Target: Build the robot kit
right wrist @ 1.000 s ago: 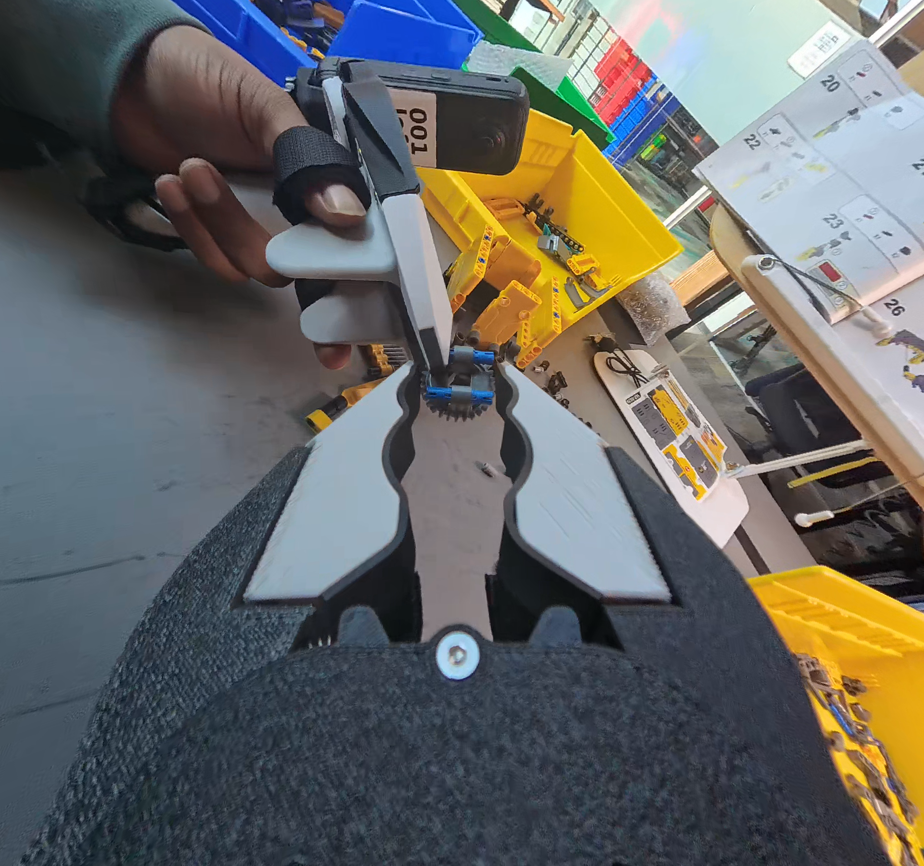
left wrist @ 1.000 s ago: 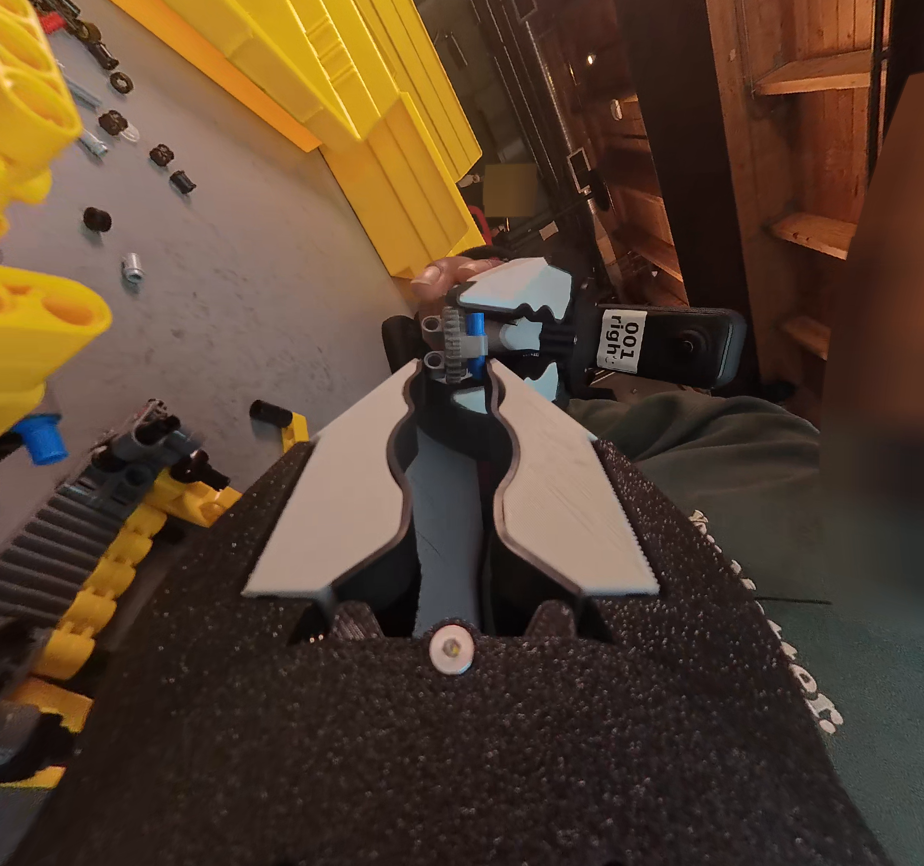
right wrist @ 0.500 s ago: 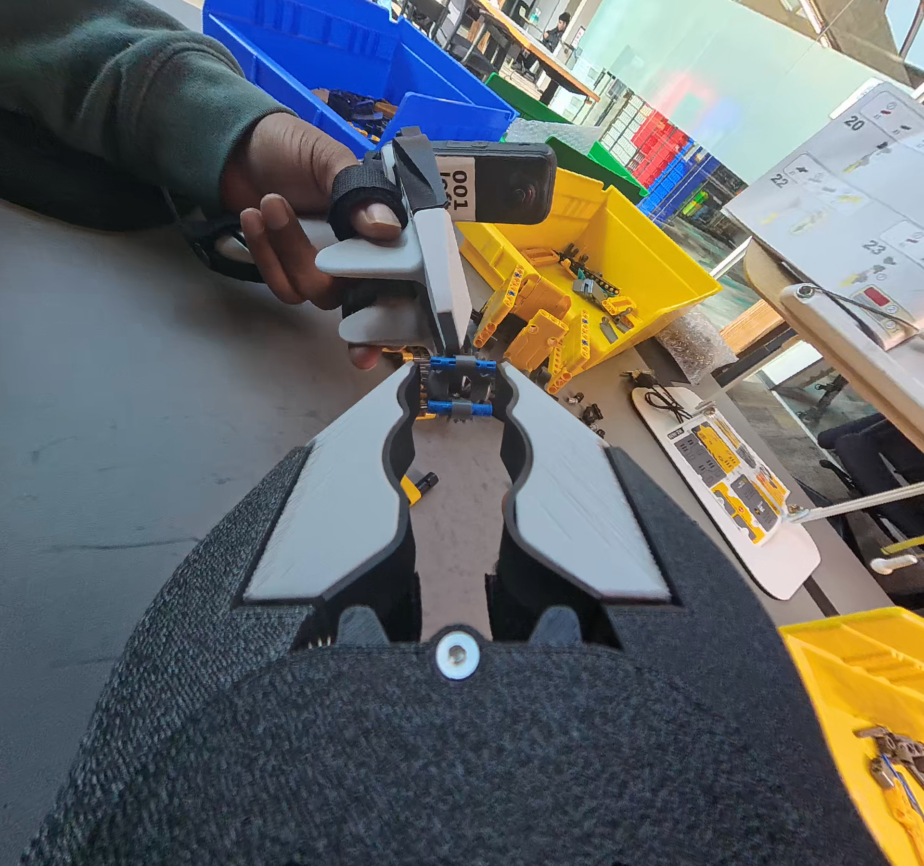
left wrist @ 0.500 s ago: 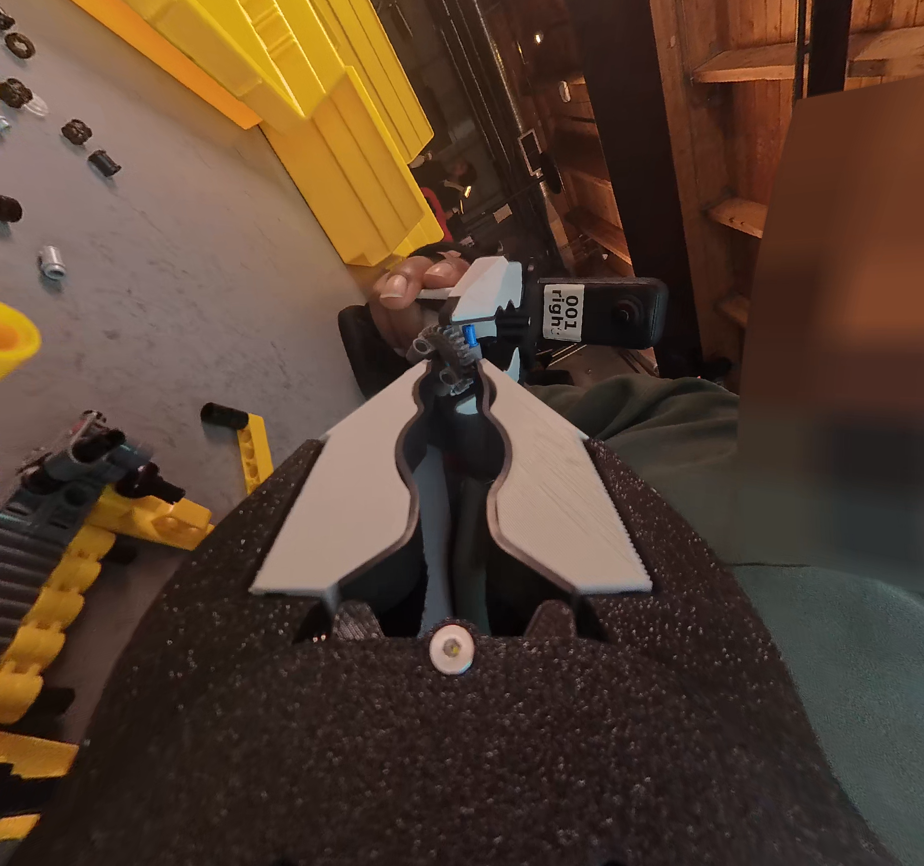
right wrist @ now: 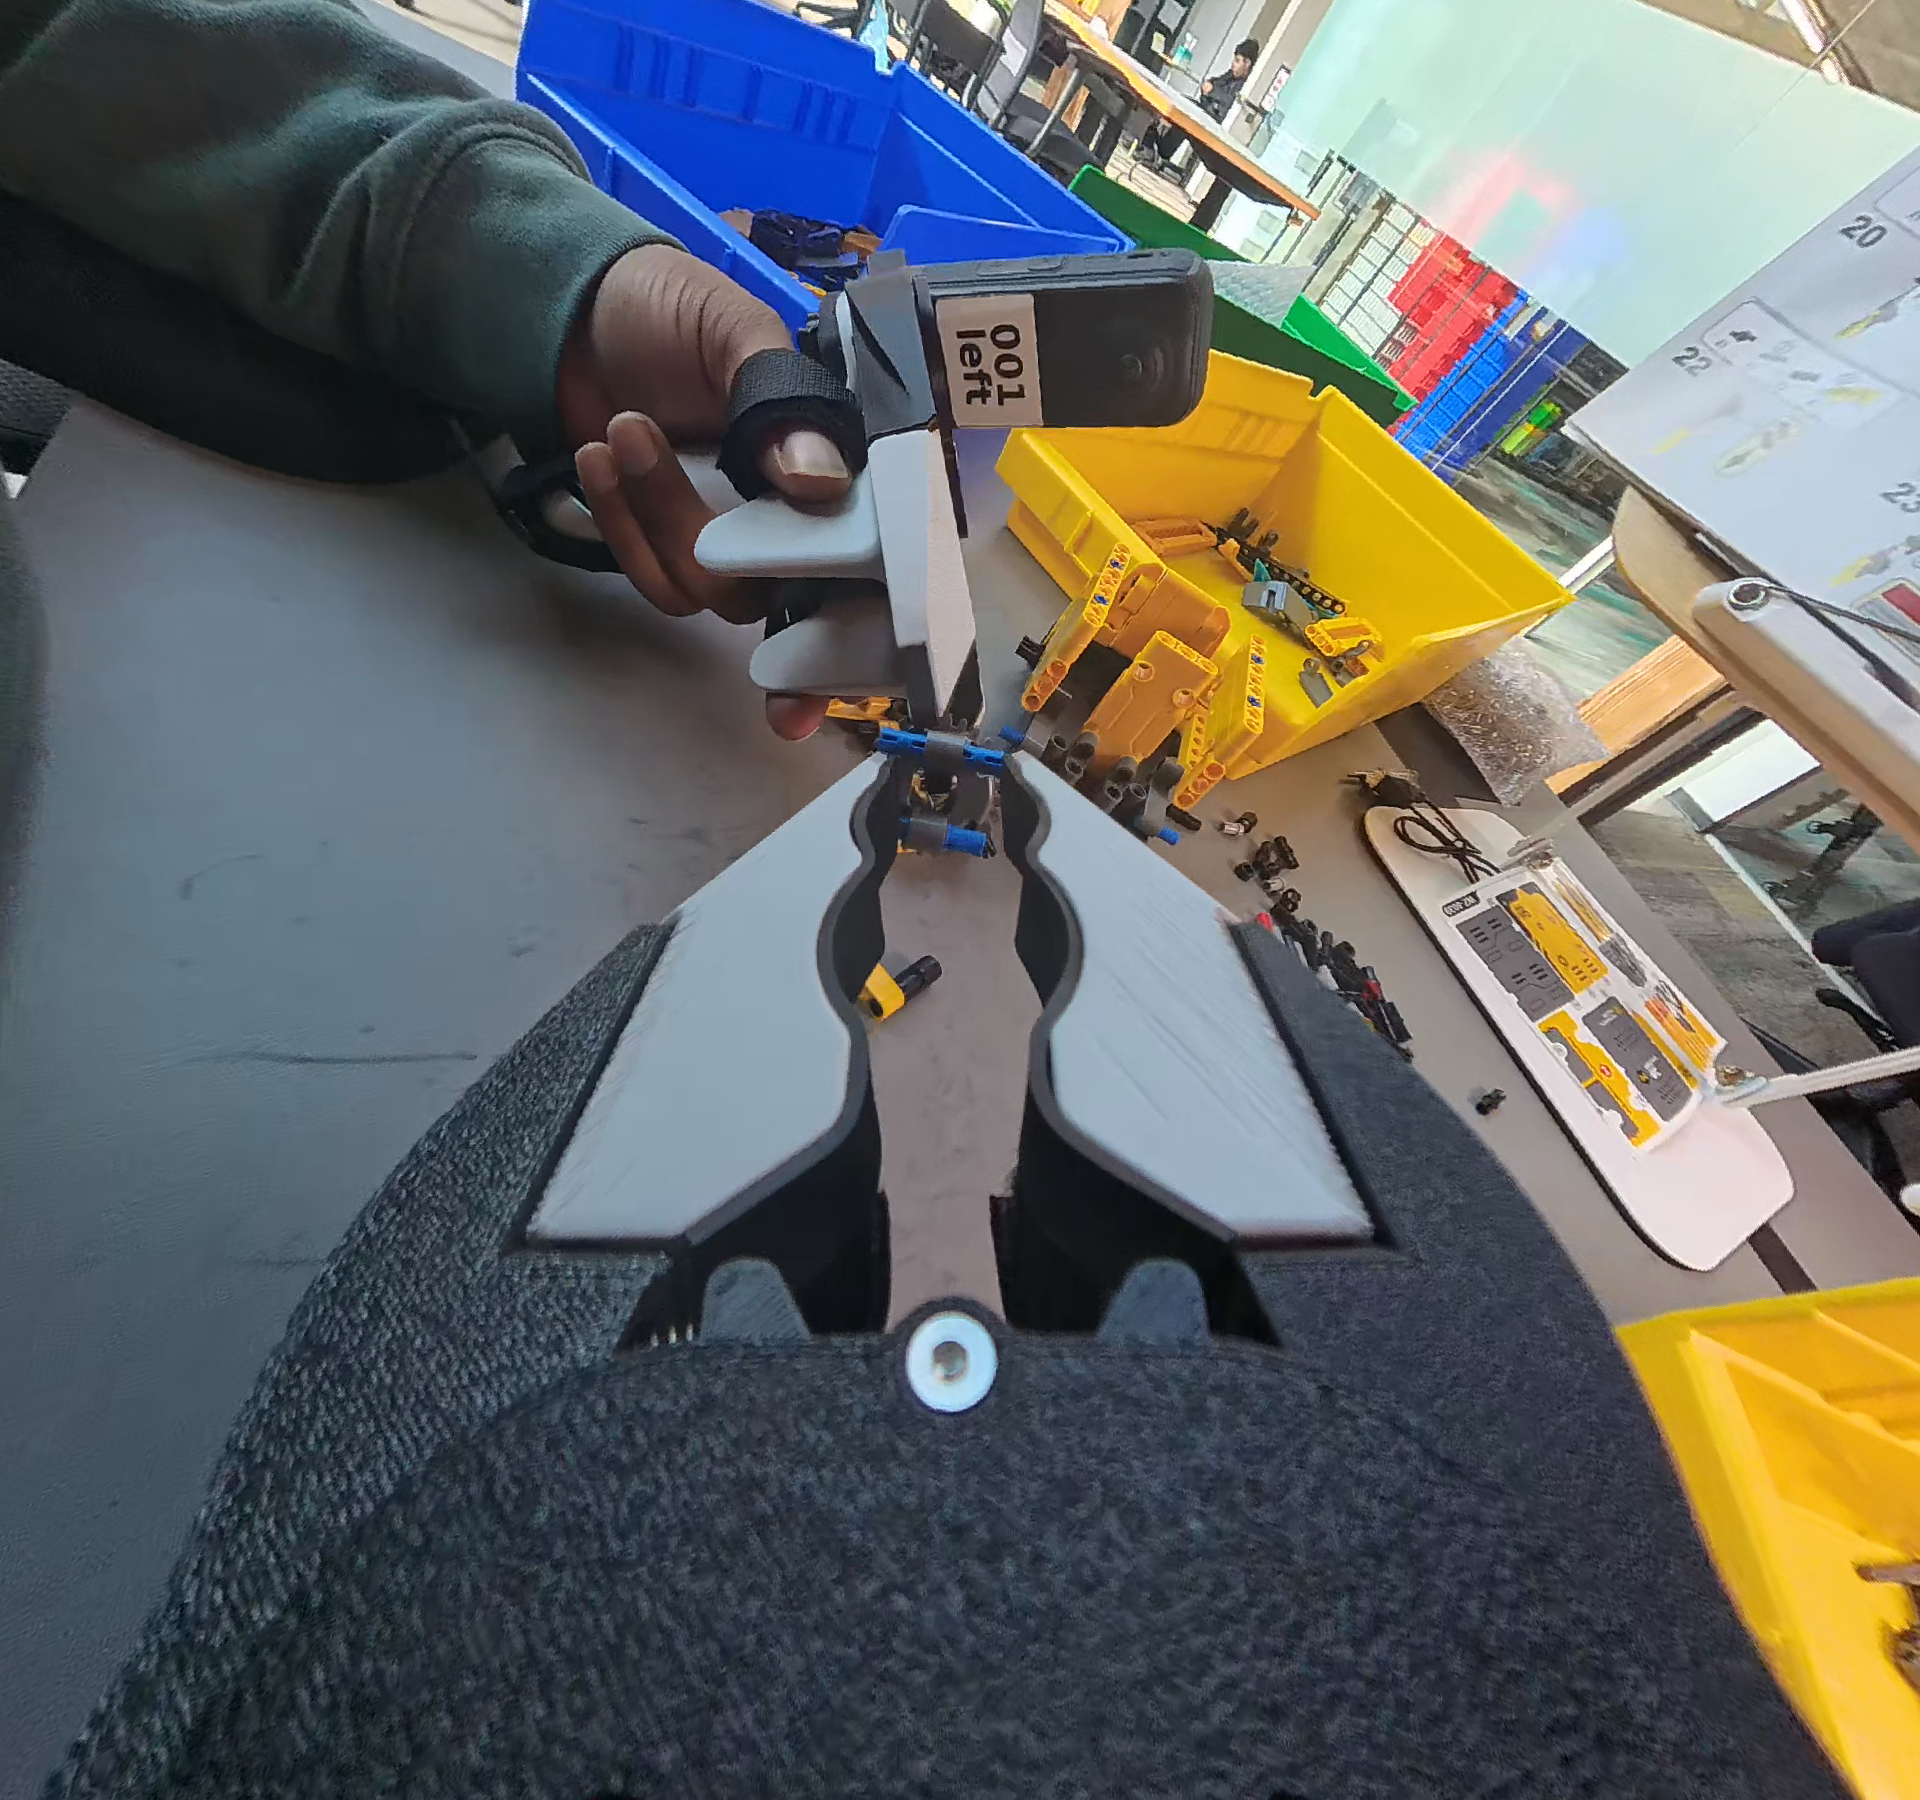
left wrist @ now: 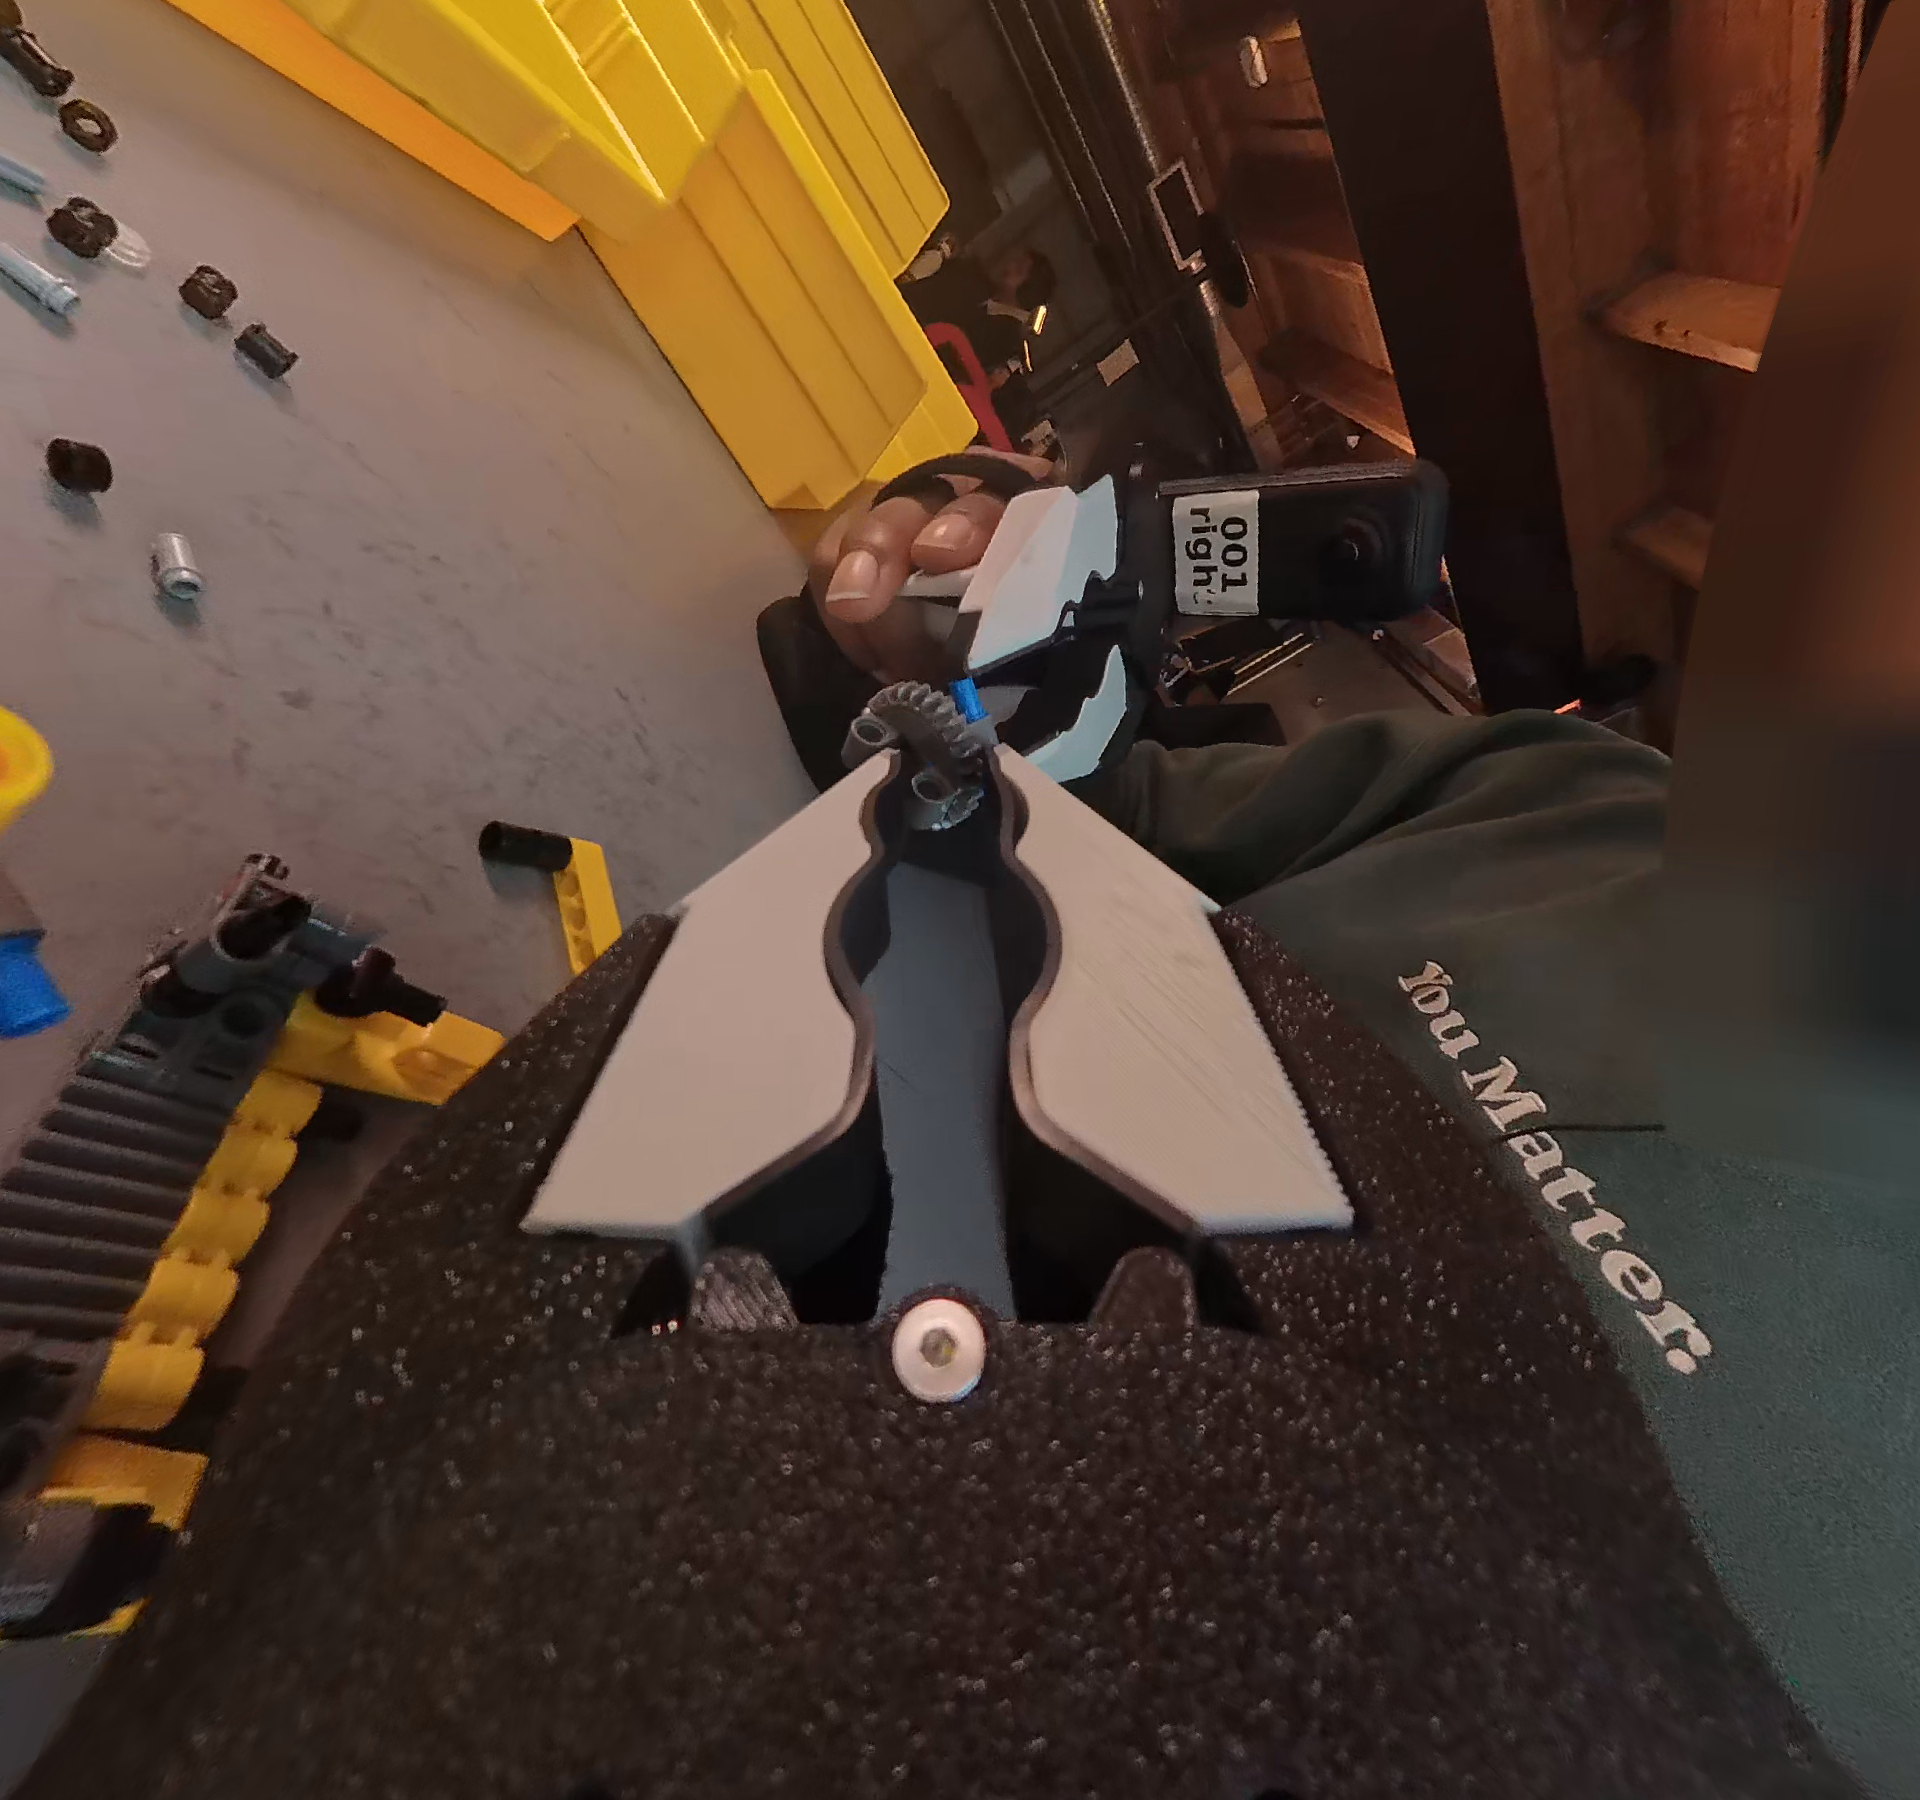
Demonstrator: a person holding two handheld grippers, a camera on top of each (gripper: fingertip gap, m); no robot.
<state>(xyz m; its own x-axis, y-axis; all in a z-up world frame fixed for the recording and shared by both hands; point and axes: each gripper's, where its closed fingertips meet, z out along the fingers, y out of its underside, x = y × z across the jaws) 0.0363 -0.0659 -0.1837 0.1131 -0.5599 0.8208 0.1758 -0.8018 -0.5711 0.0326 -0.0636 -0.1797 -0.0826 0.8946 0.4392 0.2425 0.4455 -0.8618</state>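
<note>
Gear assembly, a small grey cluster with a toothed wheel and blue pins, is held in the air above the bench, caught between both tools at once. The left hand-held gripper has its fingers drawn in narrowly and pinches the assembly right at its tips. The right hand-held gripper meets it from the opposite side, and its tips appear to clamp the assembly across the ends of the blue pins, with the left hand-held gripper coming down onto it from above. Beneath the right tool's fingers a yellow piece with a black pin lies on the bench; ahead and to its right stands a yellow bin of parts, with a printed instruction sheet nearer on that side. To the left of the left tool lie loose black pins and a tracked model.
</note>
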